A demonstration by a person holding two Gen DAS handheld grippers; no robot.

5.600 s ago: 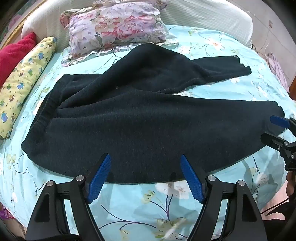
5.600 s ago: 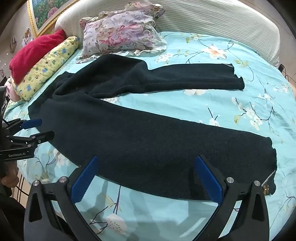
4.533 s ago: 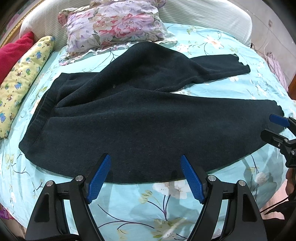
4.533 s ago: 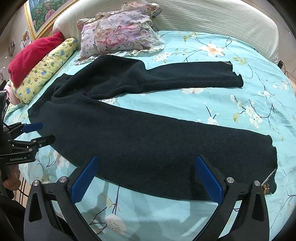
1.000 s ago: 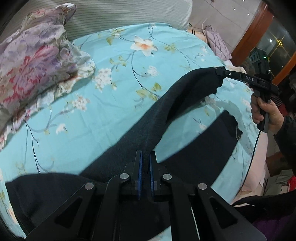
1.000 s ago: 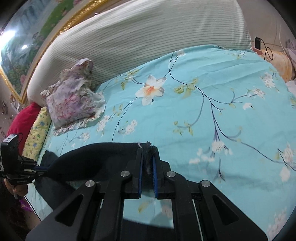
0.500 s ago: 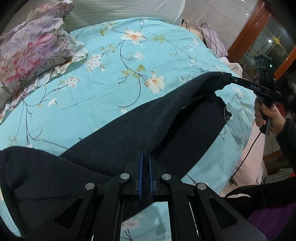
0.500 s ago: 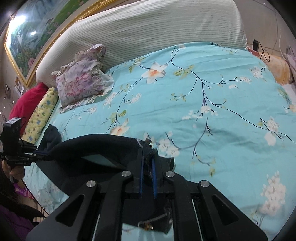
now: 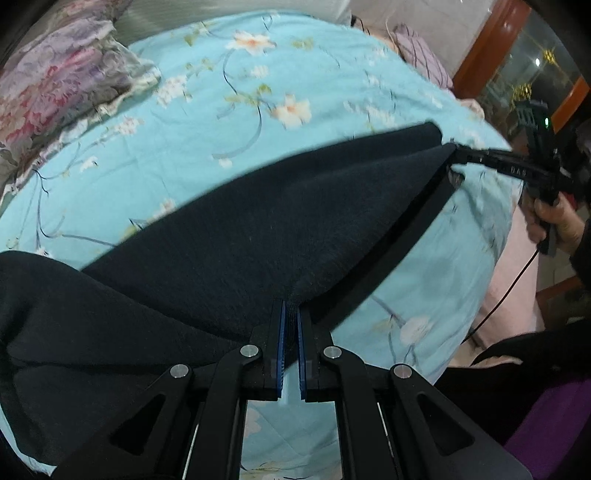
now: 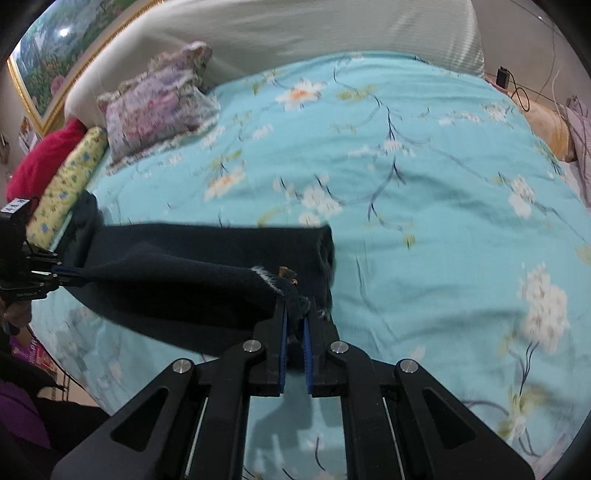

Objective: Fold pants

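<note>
The black pants [image 9: 236,236] lie on the turquoise floral bedsheet [image 9: 221,110], one leg folded over the other. My left gripper [image 9: 290,314] is shut on the near edge of the upper leg. My right gripper [image 10: 294,314] is shut on the leg's hem end [image 10: 291,291]; it also shows in the left wrist view [image 9: 456,155] at the far right, pulling the leg taut. The pants [image 10: 192,273] stretch from my right gripper to my left gripper [image 10: 74,273] at the left edge of the right wrist view.
A floral pillow [image 10: 159,103] lies by the striped headboard [image 10: 295,33]. A yellow bolster [image 10: 62,188] and a red cushion [image 10: 40,158] sit at the bed's left. The bed's edge [image 9: 495,273] drops off at the right.
Both grippers have carried the upper leg toward me across the bed. It now lies nearly over the lower leg, stretched taut between them.
</note>
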